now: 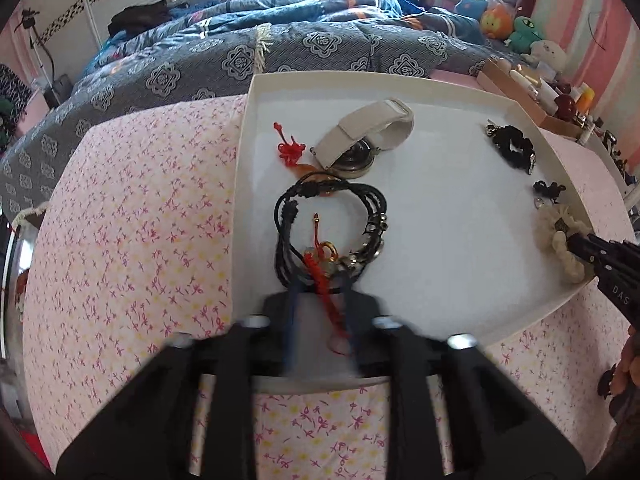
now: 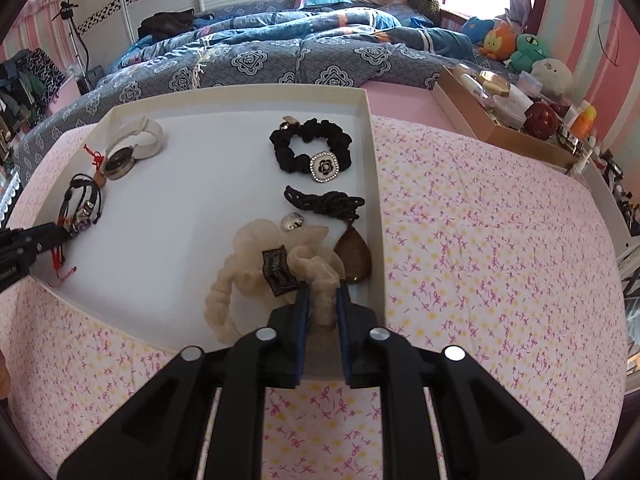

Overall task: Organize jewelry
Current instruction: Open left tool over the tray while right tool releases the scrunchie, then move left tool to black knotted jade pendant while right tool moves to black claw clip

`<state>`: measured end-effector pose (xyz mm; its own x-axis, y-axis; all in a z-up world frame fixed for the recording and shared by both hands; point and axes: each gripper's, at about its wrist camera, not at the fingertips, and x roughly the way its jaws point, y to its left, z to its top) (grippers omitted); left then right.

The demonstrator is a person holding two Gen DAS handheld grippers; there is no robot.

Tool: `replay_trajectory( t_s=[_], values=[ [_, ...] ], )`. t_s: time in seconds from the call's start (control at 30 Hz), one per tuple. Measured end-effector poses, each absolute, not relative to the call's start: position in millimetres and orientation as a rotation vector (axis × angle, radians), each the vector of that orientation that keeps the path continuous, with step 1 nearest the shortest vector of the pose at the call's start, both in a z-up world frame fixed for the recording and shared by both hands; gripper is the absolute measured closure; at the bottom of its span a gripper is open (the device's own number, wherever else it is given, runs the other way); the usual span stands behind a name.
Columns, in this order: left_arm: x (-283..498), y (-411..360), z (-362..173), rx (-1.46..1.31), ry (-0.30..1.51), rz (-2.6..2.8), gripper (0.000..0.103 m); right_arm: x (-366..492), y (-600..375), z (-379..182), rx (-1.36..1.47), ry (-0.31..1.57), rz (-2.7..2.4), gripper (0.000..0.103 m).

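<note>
Your right tool point(image 2: 320, 300) is closed on a fold of the cream scrunchie point(image 2: 256, 276), which lies at the near right corner of the white tray point(image 2: 372, 168), on a tabletop with a floral cloth point(image 2: 500, 240). The scrunchie's bulk spreads left and away from your fingertips, so any lift will drag that loose loop behind the pinch.

Your left tool point(image 1: 320, 292) sits at the tray's near left edge, its jaws partly apart around the red cord point(image 1: 320, 268) tangled in the black cord bracelet point(image 1: 328, 228). I cannot tell whether the pads actually pinch the cord. The cord runs straight along the fingers, toward you.

Each hand is nearest its own piece, and the two are well apart across the tray.

The right view alone shows the teardrop brown pendant point(image 2: 354, 258) just right of the scrunchie, touching its edge, and the black scrunchie point(image 2: 312, 148) with its flower charm. The left view alone shows the cream-strapped watch point(image 1: 360, 136) clearly and the red knot point(image 1: 290, 148) beside it.
</note>
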<state>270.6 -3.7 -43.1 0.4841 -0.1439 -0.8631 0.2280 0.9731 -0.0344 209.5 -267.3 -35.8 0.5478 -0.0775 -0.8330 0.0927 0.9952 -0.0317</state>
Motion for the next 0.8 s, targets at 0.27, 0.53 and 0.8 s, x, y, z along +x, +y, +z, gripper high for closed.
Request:
replay_trajectory(
  t_s=[0.27,0.53,0.8],
  values=[
    [251,-15,-22,0.120,0.982,-0.215,0.040,197,-260,-6,0.005,0.917,-0.085,0.051],
    [207,-7,17,0.126,0.908,-0.159,0.008,150,-268,34,0.004,0.851,-0.106,0.030],
    [155,6,39,0.117,0.898,-0.168,0.003,90,-284,55,0.020,0.822,-0.119,0.017]
  ],
)
